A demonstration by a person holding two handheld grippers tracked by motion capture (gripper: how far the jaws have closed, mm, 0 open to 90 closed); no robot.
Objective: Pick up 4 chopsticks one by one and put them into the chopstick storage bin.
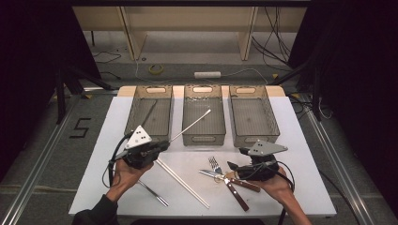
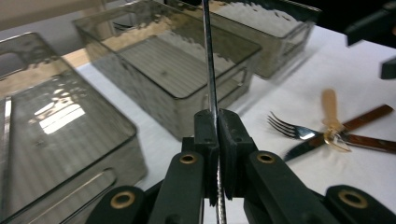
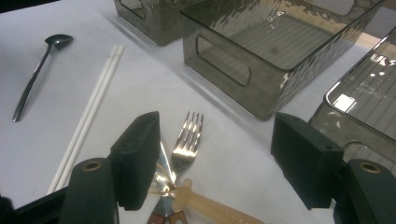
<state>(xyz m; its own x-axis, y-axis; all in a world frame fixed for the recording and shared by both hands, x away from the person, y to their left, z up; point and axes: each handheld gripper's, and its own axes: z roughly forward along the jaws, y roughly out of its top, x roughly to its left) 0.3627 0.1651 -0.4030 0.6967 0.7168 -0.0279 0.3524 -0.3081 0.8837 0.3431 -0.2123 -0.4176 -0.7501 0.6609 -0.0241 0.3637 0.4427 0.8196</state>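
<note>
High view: cutlery sorting into three smoked bins at the back of the desk (image 1: 300, 187), early stage by the look of it. Left tool (image 1: 162, 146) is clamped tight on a thin metal chopstick (image 1: 192, 124), which is lifted and slants up toward the middle bin (image 1: 202, 136), its tip over that bin's front part; not dropped in yet. In the left gripper view the rod runs straight up between the pinched jaws. Left bin (image 1: 136, 101) already has one long thin metal piece lying inside, likely the matching stick; middle bin and right bin (image 1: 271, 123) look empty. Right tool (image 3: 215, 158) has its jaws spread wide, nothing between them, hovering just above the fork (image 3: 187, 140) in the pile. Pile also has a knife (image 1: 209, 173), wood-handled pieces (image 1: 239, 194) and a pale-handled item (image 3: 215, 209), crossed over each other. White chopsticks (image 1: 183, 183) lie on the desk, and a dark spoon (image 3: 35, 77) sits well apart to the person's left. Judgement: one item placed, one in transit, most of it left; fork probably next.
</note>
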